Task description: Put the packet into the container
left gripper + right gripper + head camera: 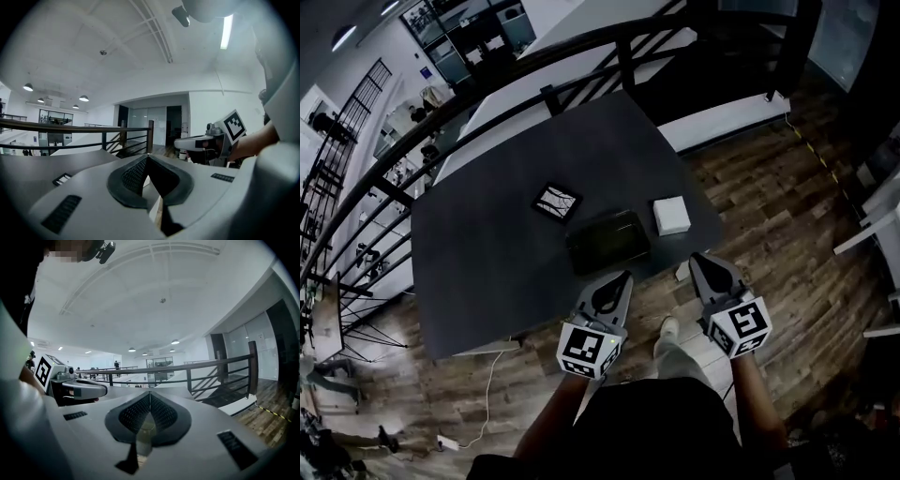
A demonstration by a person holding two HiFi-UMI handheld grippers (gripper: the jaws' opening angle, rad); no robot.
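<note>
Table (487,253): dark top standing beside a railing.
Container (607,241): sitting near the table's front edge.
Left gripper (622,281): jaws pressing together, empty.
Right gripper (697,261): doing likewise (nothing between them).
Packet (557,201): lying on the table just behind the container.

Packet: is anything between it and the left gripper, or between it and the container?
In the head view the container itself lies between the shut left gripper and the packet, so a reach would pass over it. Nothing visible separates packet and container.
</note>
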